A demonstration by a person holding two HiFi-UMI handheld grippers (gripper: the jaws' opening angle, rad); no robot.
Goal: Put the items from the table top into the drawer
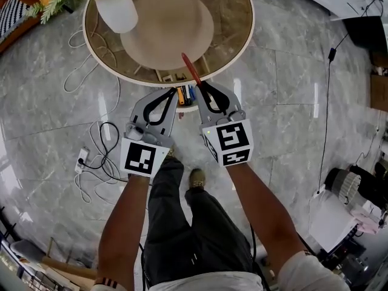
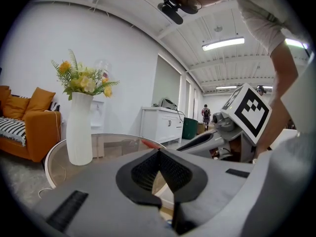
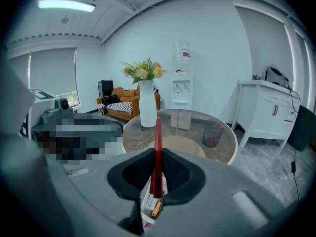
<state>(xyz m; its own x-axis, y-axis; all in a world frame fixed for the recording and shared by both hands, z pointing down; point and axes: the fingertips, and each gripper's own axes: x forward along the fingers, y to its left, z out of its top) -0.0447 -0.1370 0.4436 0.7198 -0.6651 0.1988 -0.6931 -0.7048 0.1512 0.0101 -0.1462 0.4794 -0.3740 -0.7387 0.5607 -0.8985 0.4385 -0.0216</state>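
counter (image 1: pixel 233 17): round, with a glass top and a pale rim, at the far side of the scene.
vase (image 1: pixel 118 8): white, upright on the far left of the counter top, holding yellow flowers.
disc (image 1: pixel 167 29): round and beige at the counter's centre; whether it lies on the glass or under it cannot be told.
drawer (image 1: pixel 182 94): pulled out from under the counter's near edge, with small items (image 1: pixel 183 93), orange and blue, lying in it.
floor (image 1: pixel 285 102): glossy grey marble-look tiles.
cables (image 1: pixel 108 123): white and black loops on the floor at the left, near the counter.
power strip (image 1: pixel 80 159): white, on the floor among the cables.
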